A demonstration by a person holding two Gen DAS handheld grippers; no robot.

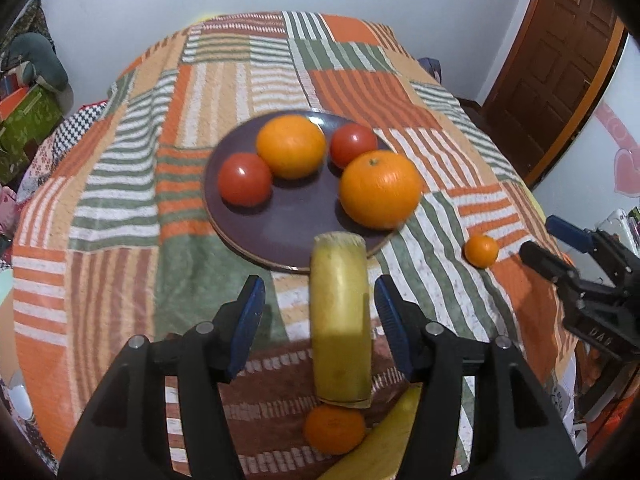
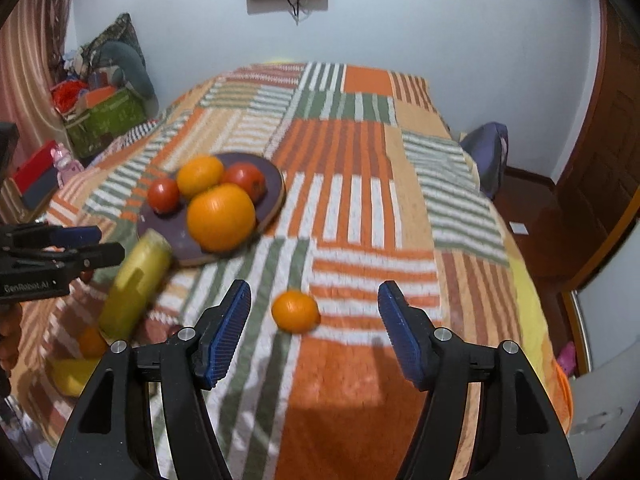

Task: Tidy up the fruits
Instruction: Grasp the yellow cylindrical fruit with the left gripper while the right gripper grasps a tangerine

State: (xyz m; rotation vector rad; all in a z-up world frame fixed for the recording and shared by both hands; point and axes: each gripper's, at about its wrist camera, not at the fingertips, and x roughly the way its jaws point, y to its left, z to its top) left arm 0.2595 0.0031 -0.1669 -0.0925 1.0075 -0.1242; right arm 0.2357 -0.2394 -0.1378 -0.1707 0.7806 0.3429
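Resting on a patchwork cloth (image 1: 120, 184) of orange, green and white stripes, a round dark purple plate (image 1: 294, 220) carries four fruits: two large oranges (image 1: 380, 188) and two red tomatoes (image 1: 245, 179). One tomato lies at the plate's left, the other (image 1: 353, 145) toward its far side. The nearer orange sits at the plate's right rim; the second orange (image 1: 291, 146) lies between the two tomatoes.

Left gripper (image 1: 320, 320): jaws spread apart, blue-padded fingers (image 1: 249, 320) on either side of a yellow-green banana piece with cut ends (image 1: 340, 320), not touching it. The banana piece's far end reaches the near rim of the plate. At its near end lies a small orange mandarin (image 1: 334, 429), with a second yellow banana (image 1: 384, 444) just beside it at the lower edge of the left wrist view.

Right gripper (image 2: 314, 328): jaws likewise wide apart and holding nothing. A second small mandarin (image 2: 296, 311) lies on the cloth between and slightly ahead of its blue pads (image 2: 226, 334), apart from both and well clear of the plate (image 2: 276, 184). In the right wrist view the left gripper (image 2: 100, 246) enters from the left, beside the banana piece (image 2: 136, 284).

Background: pale wall (image 2: 400, 20), brown wooden door (image 1: 560, 60).
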